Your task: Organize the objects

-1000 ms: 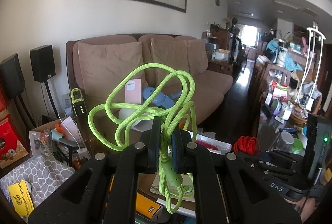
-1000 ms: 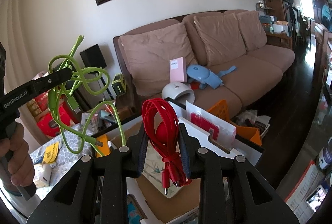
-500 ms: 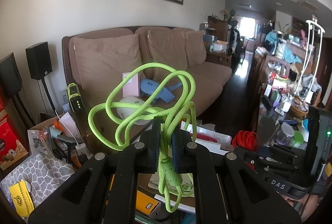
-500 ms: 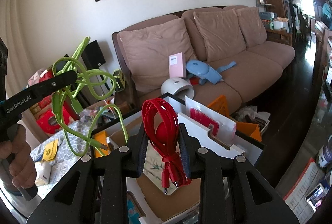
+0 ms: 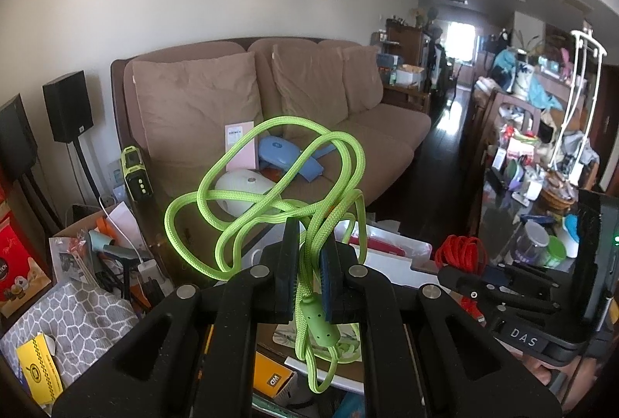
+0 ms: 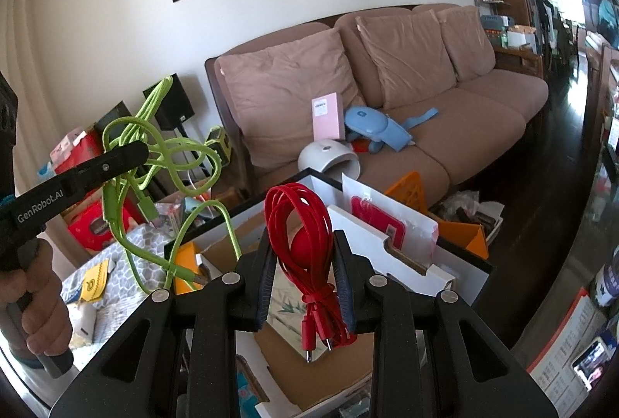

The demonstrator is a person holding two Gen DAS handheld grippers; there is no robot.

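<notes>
Holding a cable in each hand, we have the left hand-held gripper (image 5: 307,265) clamped on the green cable (image 5: 271,193) and the right hand-held gripper (image 6: 303,263) clamped on the red cable (image 6: 300,220), both raised in the air in front of the sofa (image 6: 406,100). The likeliest trouble, as we judge it, comes from the green cable: it is only a loose tangle, pinched at a few strands, with wide loops standing above the jaws and an end with its plug dangling below, so a loop could catch on the box (image 6: 390,247) edge or on the other gripper, or the bundle could slide through the pads and drop into the clutter. The red cable is a tighter, tied bundle with only its plugs hanging free, so we think it less likely to snag. The two grippers also sit close side by side, and the trailing green end hangs near the box, so crossing paths could foul one cable on the other. Both grippers point roughly level toward the sofa; our left hand (image 6: 35,305) is wrapped round its handle at the lower left of the right view, while the right hand is not clearly seen.
</notes>
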